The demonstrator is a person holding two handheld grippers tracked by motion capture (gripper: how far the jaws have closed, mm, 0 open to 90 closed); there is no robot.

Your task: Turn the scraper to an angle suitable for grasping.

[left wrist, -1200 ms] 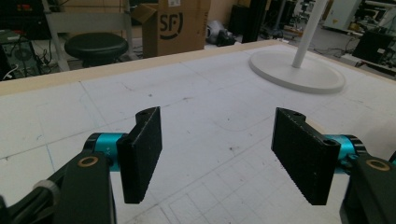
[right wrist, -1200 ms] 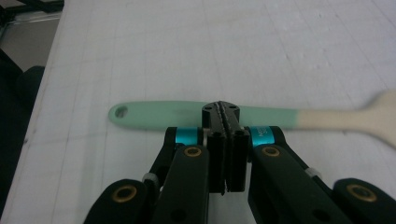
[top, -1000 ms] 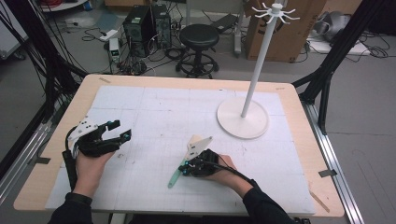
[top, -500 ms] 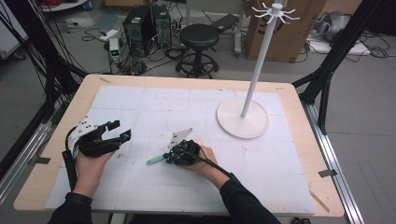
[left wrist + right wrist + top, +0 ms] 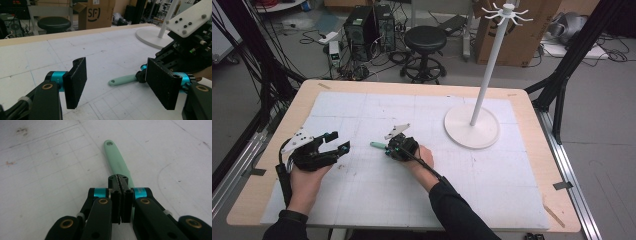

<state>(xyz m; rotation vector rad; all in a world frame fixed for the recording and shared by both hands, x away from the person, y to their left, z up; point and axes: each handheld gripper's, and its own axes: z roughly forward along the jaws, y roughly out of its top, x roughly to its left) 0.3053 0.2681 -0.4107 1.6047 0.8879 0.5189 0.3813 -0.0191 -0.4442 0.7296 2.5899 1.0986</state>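
The right claw point(image 5: 388, 148), pinching the mint-green handle point(image 5: 378, 145), had slid from the table's point(image 5: 512, 190) five o'clock toward its centre, closing on the spread left claw point(image 5: 337, 142), probably for a handover

mint-green handle point(image 5: 117, 160), hole-tipped, flat on mat
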